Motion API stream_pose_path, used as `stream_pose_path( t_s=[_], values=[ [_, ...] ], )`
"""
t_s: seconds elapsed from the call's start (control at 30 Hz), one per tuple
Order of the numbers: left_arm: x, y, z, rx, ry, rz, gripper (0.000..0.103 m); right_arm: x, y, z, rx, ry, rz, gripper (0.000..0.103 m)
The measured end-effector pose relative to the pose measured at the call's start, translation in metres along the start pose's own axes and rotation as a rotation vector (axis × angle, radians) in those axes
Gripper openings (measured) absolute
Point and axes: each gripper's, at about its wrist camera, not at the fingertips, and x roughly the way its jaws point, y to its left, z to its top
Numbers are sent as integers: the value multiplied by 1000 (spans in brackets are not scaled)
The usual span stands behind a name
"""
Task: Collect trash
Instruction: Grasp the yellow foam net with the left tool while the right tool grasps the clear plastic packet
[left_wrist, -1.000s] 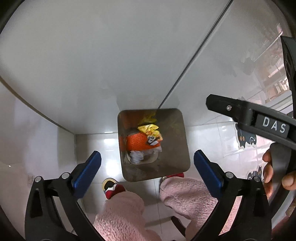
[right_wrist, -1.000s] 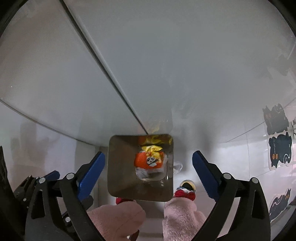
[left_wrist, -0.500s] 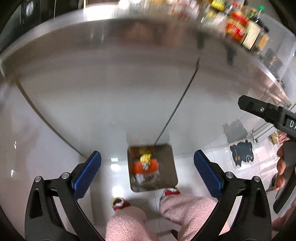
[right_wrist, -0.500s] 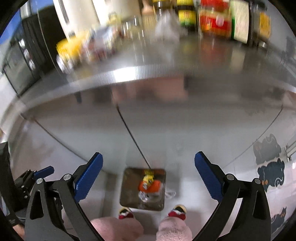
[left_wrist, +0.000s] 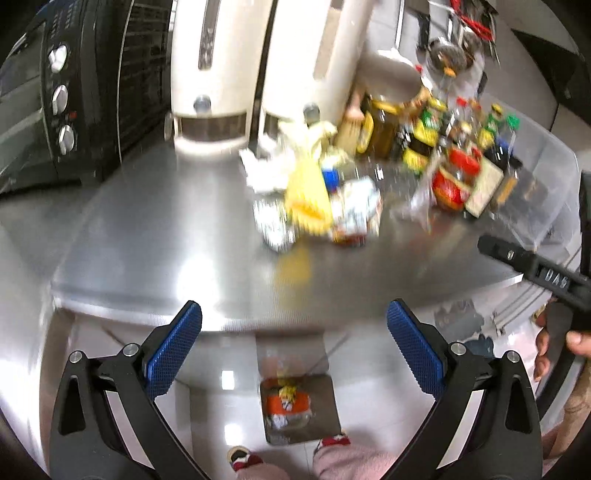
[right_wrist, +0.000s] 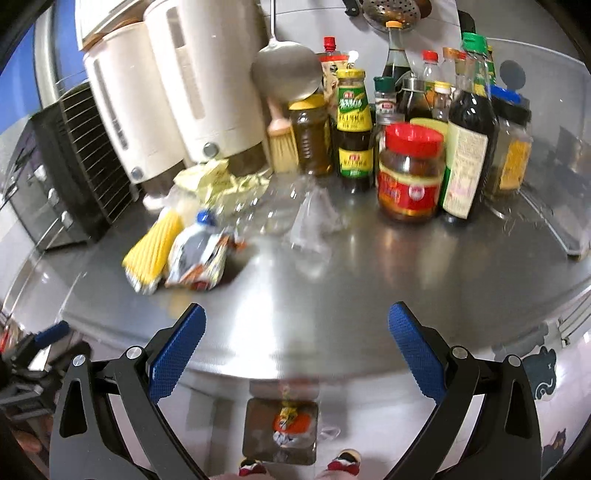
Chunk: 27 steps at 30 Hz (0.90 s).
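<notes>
A square metal bin (left_wrist: 327, 408) (right_wrist: 258, 435) stands on the floor below the counter edge, holding an orange wrapper (left_wrist: 286, 402) (right_wrist: 295, 424) and other scraps. On the steel counter (left_wrist: 147, 229) (right_wrist: 369, 266) lies loose trash: a yellow packet (left_wrist: 306, 195) (right_wrist: 153, 251), a printed wrapper (left_wrist: 354, 210) (right_wrist: 197, 258), crumpled clear plastic (right_wrist: 310, 218) and pale paper (right_wrist: 218, 181). My left gripper (left_wrist: 294, 347) is open and empty over the counter's front edge. My right gripper (right_wrist: 295, 350) is also open and empty.
Two white kettles (right_wrist: 207, 85) and a black oven (left_wrist: 74, 92) stand at the back left. Several sauce bottles and a red-lidded jar (right_wrist: 410, 173) crowd the back right beside a clear container (left_wrist: 535, 192). Pink-clad legs and red slippers (left_wrist: 332, 441) stand by the bin.
Both grippers have risen from just above the bin to counter height. The view has swung up, so the counter and its trash have come into sight. Both stay open.
</notes>
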Motion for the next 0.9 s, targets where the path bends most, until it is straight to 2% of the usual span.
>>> stream_pose_path(
  t_s=[0.3, 0.43, 0.53, 0.6, 0.7, 0.73, 0.83, 0.87, 0.9],
  values=[
    [37, 1, 77, 17, 24, 18, 95, 56, -10, 55, 38, 59, -6, 100],
    [60, 0, 91, 20, 46, 24, 94, 81, -13, 64, 57, 95, -6, 98],
    [76, -3, 97, 25, 68, 12, 88, 95, -15, 68, 51, 97, -30, 98],
    [86, -5, 99, 30, 87, 3, 85, 102, -17, 68, 56, 109, -30, 91],
    [104, -9, 102, 39, 116, 0, 79, 114, -20, 69, 62, 122, -30, 88],
    [108, -10, 102, 42, 123, -4, 74, 118, -20, 70, 60, 124, -33, 85],
    [121, -14, 101, 64, 160, -5, 56, 129, -22, 70, 59, 147, -31, 71],
    [123, -15, 101, 70, 169, -5, 48, 132, -23, 69, 58, 156, -31, 61],
    [126, -16, 100, 72, 176, -8, 44, 136, -23, 68, 59, 164, -30, 51]
  ],
)
